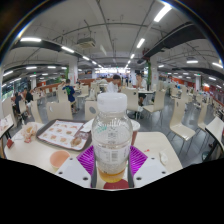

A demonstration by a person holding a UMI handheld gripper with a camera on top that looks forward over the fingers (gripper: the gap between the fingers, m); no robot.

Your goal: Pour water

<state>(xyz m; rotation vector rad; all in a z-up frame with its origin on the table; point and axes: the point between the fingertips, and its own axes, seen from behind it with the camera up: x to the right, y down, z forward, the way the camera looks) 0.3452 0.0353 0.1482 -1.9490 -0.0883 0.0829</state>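
Tables (35, 152) and chairs (182, 128) fill the big room, so there is space to move up high but little down low. A tray (62, 133) lies off to one side. The bottle (111, 135) stands up between the pink pads (88, 158), and the gripper (112, 165) pinches its middle. It looks smooth, a bit squishy, and heavy with drink. Holding the middle is best.

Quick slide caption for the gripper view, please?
Gripper shut on a clear capped bottle above a cafeteria table.
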